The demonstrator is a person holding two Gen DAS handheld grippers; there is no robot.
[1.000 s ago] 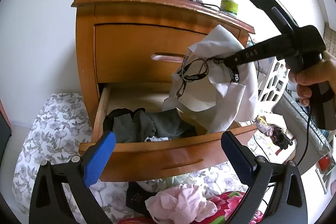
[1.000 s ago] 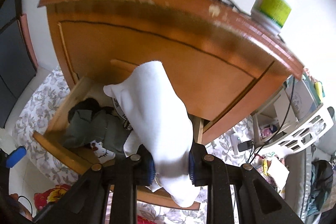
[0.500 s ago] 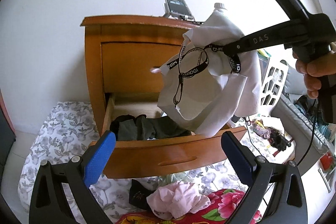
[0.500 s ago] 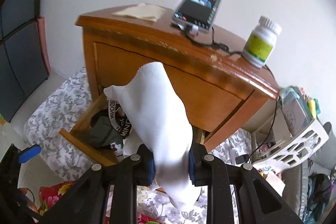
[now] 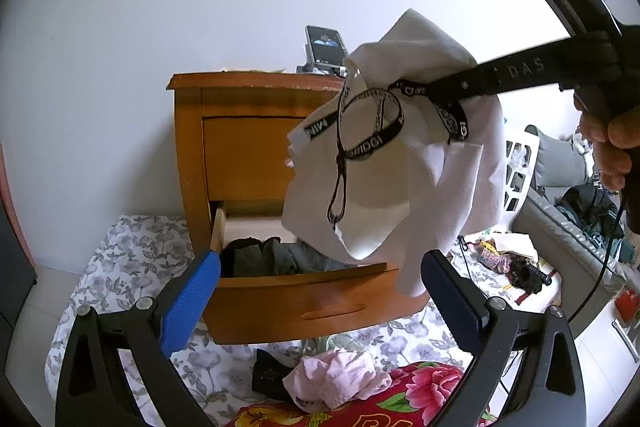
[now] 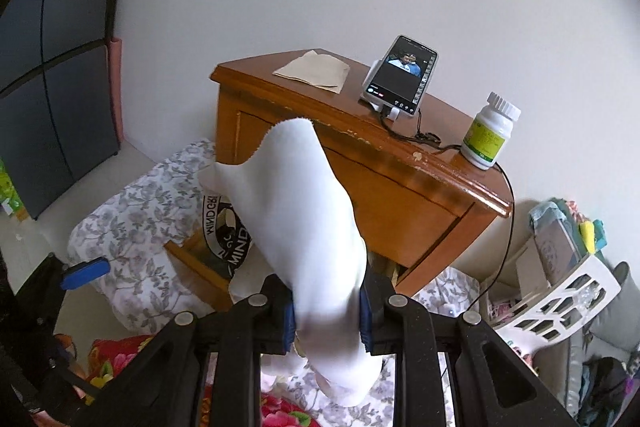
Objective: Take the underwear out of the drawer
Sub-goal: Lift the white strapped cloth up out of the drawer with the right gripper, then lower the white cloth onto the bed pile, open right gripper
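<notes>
White underwear [image 5: 384, 171] with a black lettered waistband hangs in the air, above and in front of the open lower drawer [image 5: 304, 291] of a wooden nightstand [image 5: 240, 139]. My right gripper [image 6: 326, 311] is shut on the underwear [image 6: 308, 227], which drapes over its fingers; in the left wrist view that gripper [image 5: 404, 87] reaches in from the right, held by a hand [image 5: 612, 143]. Dark and grey clothes [image 5: 268, 255] lie in the drawer. My left gripper [image 5: 320, 291] stands open, low in front of the drawer, holding nothing.
A phone on a stand [image 6: 400, 75], a white pill bottle [image 6: 490, 131] and a tan cloth [image 6: 314, 71] sit on the nightstand top. A pink garment [image 5: 336, 379] and a dark one lie on the floral bedding [image 5: 132, 259]. A white basket [image 6: 560, 303] stands at right.
The right gripper has lifted the white underwear up and back, clear of the drawer. Both cameras have drawn away from the nightstand, which looks smaller now. The left gripper stays open.
</notes>
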